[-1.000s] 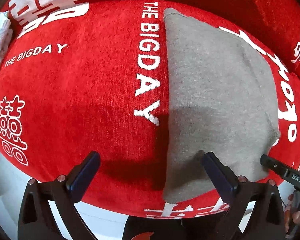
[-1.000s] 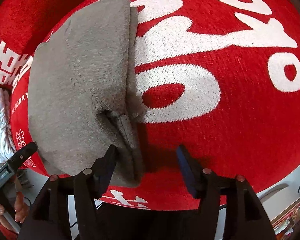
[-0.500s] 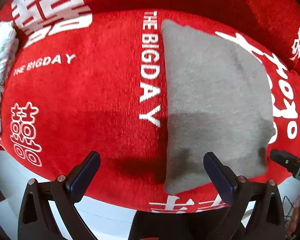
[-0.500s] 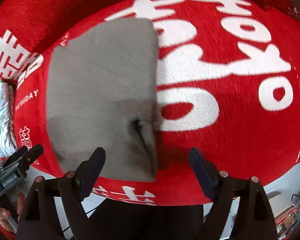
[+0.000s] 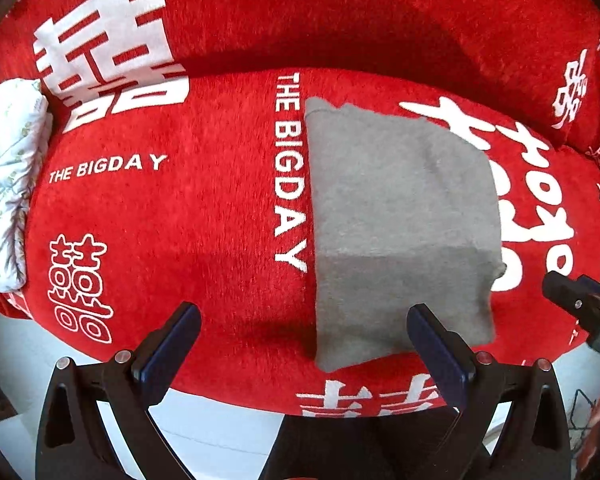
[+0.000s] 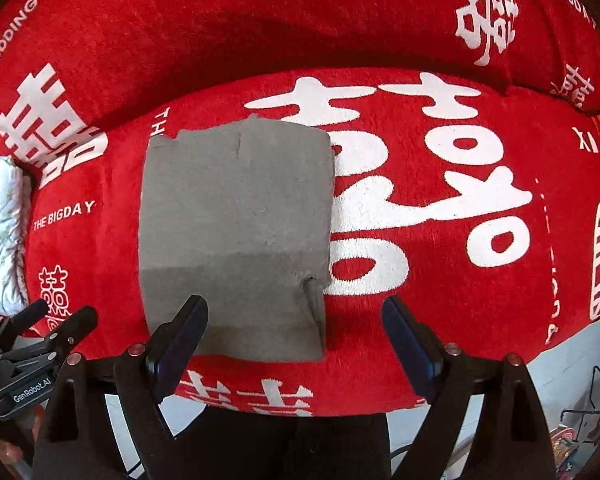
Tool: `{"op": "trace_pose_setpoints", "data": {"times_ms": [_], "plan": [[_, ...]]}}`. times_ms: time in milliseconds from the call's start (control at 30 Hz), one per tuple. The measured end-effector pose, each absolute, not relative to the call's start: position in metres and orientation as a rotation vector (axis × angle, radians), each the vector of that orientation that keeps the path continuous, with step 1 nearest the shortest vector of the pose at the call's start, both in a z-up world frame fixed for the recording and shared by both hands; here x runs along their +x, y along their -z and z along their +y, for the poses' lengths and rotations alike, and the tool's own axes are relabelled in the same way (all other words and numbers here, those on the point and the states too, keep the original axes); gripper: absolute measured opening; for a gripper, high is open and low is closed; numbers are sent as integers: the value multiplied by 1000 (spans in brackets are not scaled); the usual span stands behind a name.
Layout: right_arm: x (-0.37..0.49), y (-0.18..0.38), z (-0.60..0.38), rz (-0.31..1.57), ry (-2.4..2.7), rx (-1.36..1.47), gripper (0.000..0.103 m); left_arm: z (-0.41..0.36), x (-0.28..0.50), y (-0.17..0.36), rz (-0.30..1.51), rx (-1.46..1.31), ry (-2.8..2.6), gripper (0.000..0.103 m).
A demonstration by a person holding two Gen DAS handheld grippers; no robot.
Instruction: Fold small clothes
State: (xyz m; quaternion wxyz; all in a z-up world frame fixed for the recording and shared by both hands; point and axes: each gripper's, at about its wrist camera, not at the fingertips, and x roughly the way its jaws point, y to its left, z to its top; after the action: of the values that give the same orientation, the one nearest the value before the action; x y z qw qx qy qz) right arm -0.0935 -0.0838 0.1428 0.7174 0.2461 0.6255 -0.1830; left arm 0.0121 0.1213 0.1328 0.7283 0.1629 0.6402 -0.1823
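Nearest, two black hand-held grippers hang above a sofa, both pointing down. The left hand-held gripper (image 5: 302, 350) has its jaws spread wide and empty; its right finger sits in front of the near edge of the cloth in its own camera's view, with no sign of contact. The right hand-held gripper (image 6: 294, 338) is letting go: its jaws are opening, nothing pinched between them, and the cloth's near right corner shows in the gap below.

Below them lies the grey garment (image 6: 236, 236), folded into a rough square, flat on the seat of the red sofa cover (image 5: 180, 220). A fold line crosses it near its front edge, and a small pucker shows at its right side. It sits just right of the white lettering "THE BIGDAY" (image 5: 290, 172) and overlaps large white characters on its other side.

Further left, at the seat's end, a white patterned bundle of fabric (image 5: 8, 184) rests. Beyond, the red backrest (image 6: 260, 20) rises.
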Motion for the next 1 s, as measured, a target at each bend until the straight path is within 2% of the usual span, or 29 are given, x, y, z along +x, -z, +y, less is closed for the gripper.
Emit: {"op": "trace_pose_setpoints", "data": {"times_ms": [433, 1000], "plan": [[-97, -184, -80, 1355, 461, 502, 91, 113, 5, -175, 1365, 365, 425, 103], [-90, -197, -75, 1348, 451, 475, 91, 111, 6, -194, 1335, 350, 419, 103]]}}
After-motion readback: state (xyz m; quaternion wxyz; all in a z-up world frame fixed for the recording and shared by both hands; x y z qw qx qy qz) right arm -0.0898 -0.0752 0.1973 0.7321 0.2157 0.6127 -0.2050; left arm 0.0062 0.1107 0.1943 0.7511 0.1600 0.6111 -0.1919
